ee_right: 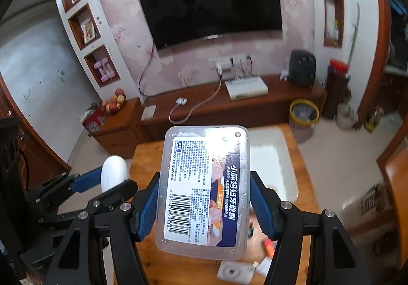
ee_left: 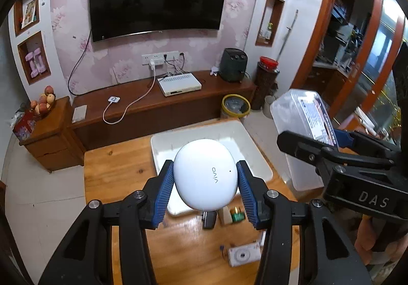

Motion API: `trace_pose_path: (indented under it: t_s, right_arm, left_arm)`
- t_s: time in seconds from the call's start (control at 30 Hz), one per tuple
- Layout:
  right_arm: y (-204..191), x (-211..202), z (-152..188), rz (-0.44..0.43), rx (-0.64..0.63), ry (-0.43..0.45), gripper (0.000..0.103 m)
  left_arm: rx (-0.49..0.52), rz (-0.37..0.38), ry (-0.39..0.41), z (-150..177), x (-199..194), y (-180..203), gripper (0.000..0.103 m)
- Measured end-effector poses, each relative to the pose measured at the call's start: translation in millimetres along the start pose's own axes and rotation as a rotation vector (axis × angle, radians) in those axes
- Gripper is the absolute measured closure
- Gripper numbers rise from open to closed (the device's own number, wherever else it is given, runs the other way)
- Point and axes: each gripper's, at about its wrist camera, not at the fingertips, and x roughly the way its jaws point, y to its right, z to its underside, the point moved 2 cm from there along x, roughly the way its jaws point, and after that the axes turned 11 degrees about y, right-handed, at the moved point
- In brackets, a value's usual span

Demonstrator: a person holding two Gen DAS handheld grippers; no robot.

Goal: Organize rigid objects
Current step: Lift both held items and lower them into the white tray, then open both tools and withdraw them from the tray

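Note:
My left gripper (ee_left: 205, 183) is shut on a white vivo earbud case (ee_left: 204, 173) and holds it above the near edge of a white tray (ee_left: 163, 147) on the wooden table (ee_left: 117, 173). My right gripper (ee_right: 204, 198) is shut on a clear plastic box with a printed label (ee_right: 204, 190), held above the table. The right gripper and its box (ee_left: 303, 122) show at the right of the left wrist view. The left gripper with the case (ee_right: 113, 173) shows at the left of the right wrist view. The tray (ee_right: 275, 162) lies behind the box.
Small items lie on the table near me: a black piece (ee_left: 209, 220), a green battery (ee_left: 238, 216), a white square device (ee_left: 243, 254). Beyond the table stand a TV cabinet (ee_left: 163, 104), a yellow-rimmed bin (ee_left: 236, 105) and a side cabinet with fruit (ee_left: 43, 106).

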Motion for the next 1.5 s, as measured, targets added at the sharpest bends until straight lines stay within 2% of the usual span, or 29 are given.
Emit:
trace_pose_path:
  t_s: [0.17,0.37,0.47,0.6,0.83,0.93,1.13,1.3,1.47,1.5]
  right_arm:
    - [13.3,26.3,-28.9,0.023,-0.048,0.03,0.038]
    - [50.8,90.2,-24.6,0.056,-0.033,-0.052,0.038]
    - [77.2,124.0,-5.8,0.067,0.01,-0.118,0.038]
    - [100.6,168.4,33.2,0.082,0.037,-0.232,0.038]
    - [113.9,243.4,103.3,0.08,0.051,-0.424,0.038]
    - [114.5,267.1,123.1,0.087,0.04,-0.482,0.037]
    - [117.8,301.0,143.5,0.112,0.011,-0.544,0.037]
    - [118.7,314.1,157.6,0.115,-0.004,-0.604,0.036]
    - [115.6,307.6,161.3,0.097,-0.029,-0.588,0.025]
    - [115.9,305.7,161.1,0.099,-0.031,-0.584,0.023]
  left_arm:
    - [-0.033,-0.029,-0.007,-12.5,34.7,1.4,0.05]
    - [-0.12,-0.082,-0.118,1.6,109.2,-9.9,0.051]
    - [-0.164,-0.098,-0.178,15.5,143.6,-16.8,0.051]
    - [-0.173,-0.14,-0.25,34.2,183.8,-19.9,0.051]
    - [-0.123,-0.204,-0.376,72.8,248.8,-17.3,0.05]
    - [-0.089,-0.247,-0.437,90.2,271.1,-18.6,0.05]
    - [-0.021,-0.307,-0.515,115.9,302.4,-23.8,0.05]
    - [-0.027,-0.316,-0.546,130.0,311.1,-25.4,0.05]
    - [-0.079,-0.288,-0.575,138.6,310.9,-29.1,0.05]
    - [-0.087,-0.283,-0.58,139.3,308.8,-29.5,0.045]
